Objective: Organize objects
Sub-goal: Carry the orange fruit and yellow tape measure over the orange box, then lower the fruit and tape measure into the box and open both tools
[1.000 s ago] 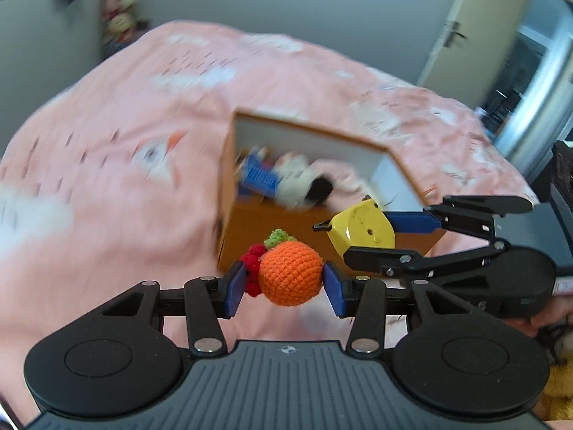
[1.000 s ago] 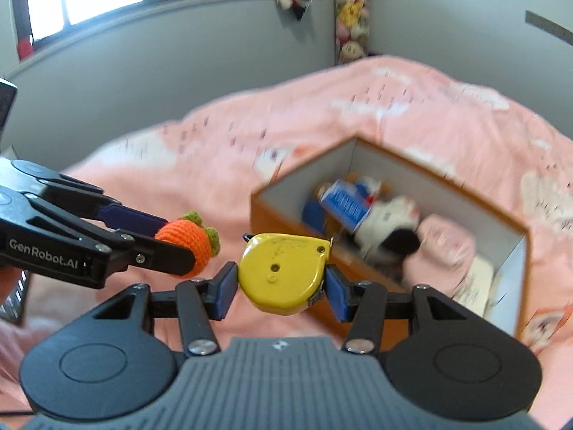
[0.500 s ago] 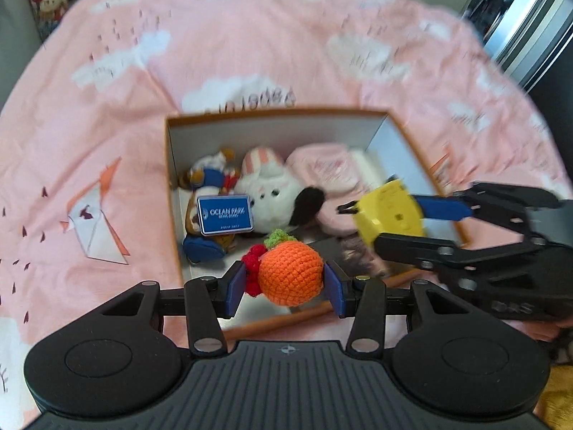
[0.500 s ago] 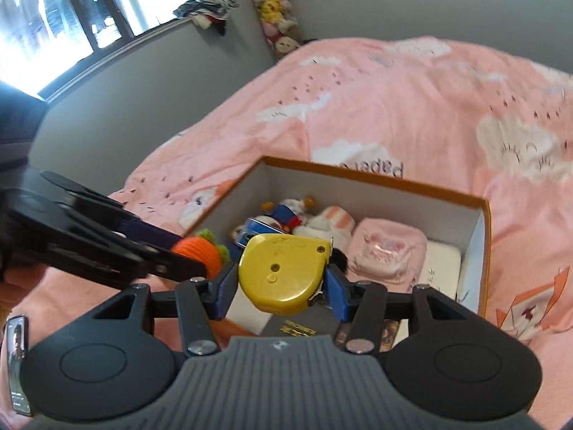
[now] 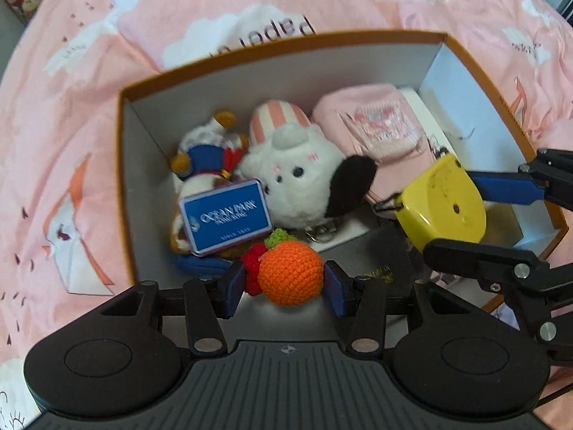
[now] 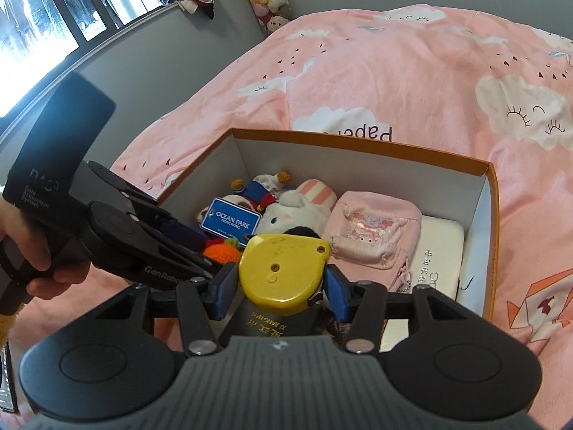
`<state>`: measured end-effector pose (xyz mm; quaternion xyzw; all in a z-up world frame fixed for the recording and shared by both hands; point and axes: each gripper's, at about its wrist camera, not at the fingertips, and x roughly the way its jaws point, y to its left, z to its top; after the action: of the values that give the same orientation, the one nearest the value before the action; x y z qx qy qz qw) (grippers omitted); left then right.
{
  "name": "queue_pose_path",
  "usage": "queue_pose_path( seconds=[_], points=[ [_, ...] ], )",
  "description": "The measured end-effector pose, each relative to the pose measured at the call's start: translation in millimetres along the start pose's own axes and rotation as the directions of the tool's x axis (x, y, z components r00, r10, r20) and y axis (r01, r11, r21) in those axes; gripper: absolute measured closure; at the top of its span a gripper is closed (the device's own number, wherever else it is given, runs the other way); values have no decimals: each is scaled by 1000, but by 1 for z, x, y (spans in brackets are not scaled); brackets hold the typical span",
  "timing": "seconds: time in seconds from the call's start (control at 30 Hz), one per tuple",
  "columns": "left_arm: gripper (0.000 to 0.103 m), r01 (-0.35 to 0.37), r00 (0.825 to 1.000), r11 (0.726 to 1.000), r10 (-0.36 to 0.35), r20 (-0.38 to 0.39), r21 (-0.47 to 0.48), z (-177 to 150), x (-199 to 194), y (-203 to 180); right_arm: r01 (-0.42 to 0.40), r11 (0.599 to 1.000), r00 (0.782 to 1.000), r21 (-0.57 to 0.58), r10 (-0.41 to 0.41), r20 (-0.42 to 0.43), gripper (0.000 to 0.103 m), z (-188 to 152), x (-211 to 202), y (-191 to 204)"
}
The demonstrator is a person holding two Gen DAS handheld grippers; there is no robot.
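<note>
Over the open box (image 5: pixel 123 179) on the pink bed (image 5: pixel 89 71), both loads poised for dropping in. In the left gripper (image 5: pixel 284 283), a crocheted orange (image 5: pixel 290 277) between the blue fingers (image 5: pixel 234 286), jaws opening now with the right pad touching the yarn and a sliver of gap at the left; hanging just above the near left corner, over the blue tag (image 5: pixel 225 216) and beside the white plush (image 5: pixel 297 179). Probably the release already under way, chosen there because the soft toys sit on that side. In the right gripper (image 6: pixel 281 283), a yellow tape measure (image 6: pixel 283 272) clamped flat between the pads, held over the near middle of the box above a dark booklet (image 6: pixel 266 324), apparently waiting its turn. Pink pouch (image 6: pixel 372 236) and white case (image 6: pixel 438 251) filling the right end, so little bare floor left. Likely risk: the round orange rolling off the tag once freed.
</note>
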<state>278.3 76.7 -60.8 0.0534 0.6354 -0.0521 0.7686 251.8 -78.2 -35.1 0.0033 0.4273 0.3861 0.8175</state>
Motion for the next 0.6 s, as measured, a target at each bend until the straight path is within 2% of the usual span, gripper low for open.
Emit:
queue_pose_path(
  seconds=[0.17, 0.3, 0.4, 0.5, 0.6],
  points=[
    [46, -33, 999, 999, 33, 30, 5, 0, 4, 0, 3, 1000, 1000, -7, -3, -4, 49, 1, 1, -1],
    [37, 4, 999, 1000, -4, 41, 17, -5, 0, 3, 2, 1000, 1000, -13, -2, -25, 49, 1, 5, -1],
    [36, 16, 998, 1000, -17, 66, 15, -2, -2, 2, -4, 1000, 999, -14, 3, -41, 48, 1, 7, 1],
    [36, 35, 986, 999, -34, 161, -1, -2, -17, 3, -16, 1000, 998, -10, 15, -59, 48, 3, 8, 3],
    [38, 75, 957, 995, -53, 284, -67, -14, -43, 16, -41, 999, 996, 9, 41, -81, 48, 7, 9, 5]
  ],
)
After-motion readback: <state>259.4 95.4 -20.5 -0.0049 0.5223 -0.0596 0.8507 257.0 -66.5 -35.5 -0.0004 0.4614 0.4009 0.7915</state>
